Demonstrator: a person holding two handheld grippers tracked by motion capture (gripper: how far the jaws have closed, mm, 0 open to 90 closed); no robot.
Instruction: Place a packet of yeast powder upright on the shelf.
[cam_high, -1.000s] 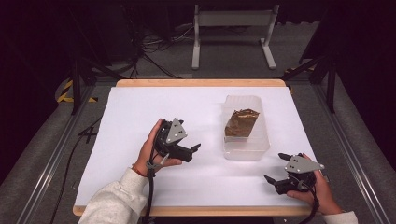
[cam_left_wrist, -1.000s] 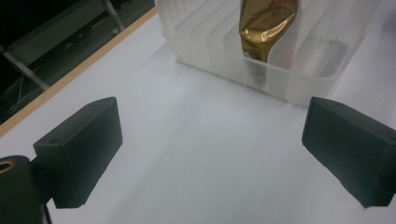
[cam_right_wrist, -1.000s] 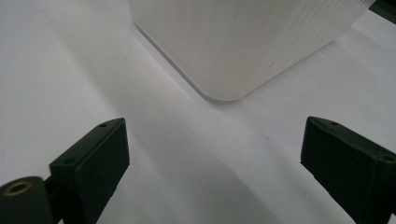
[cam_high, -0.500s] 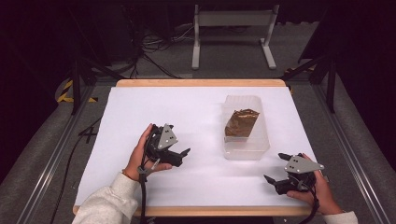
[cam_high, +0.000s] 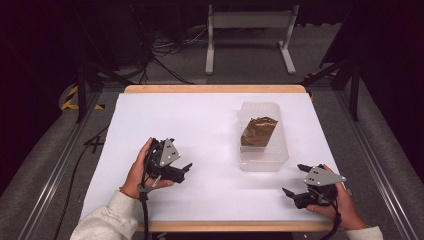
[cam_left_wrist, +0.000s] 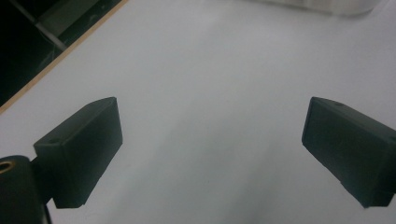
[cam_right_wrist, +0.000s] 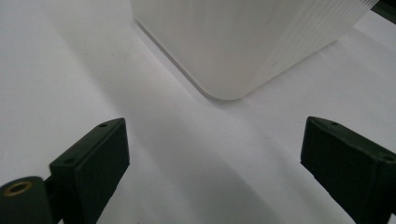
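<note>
Resting near the bench's (cam_high: 210, 115) front edge, both tools are spread wide and empty: the left tool (cam_high: 186, 171) left of the box (cam_high: 264, 157), the right tool (cam_high: 296, 180) just beside its near corner. A brown bag (cam_high: 258, 132) lies inside the box.

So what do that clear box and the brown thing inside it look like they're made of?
The box looks like translucent frosted plastic: milky walls, rounded corners, and fine ribbing in the right gripper view. The brown thing looks like crinkled glossy film or foil, perhaps a wrapper, judging by its creases and highlights; too small to be sure.
</note>
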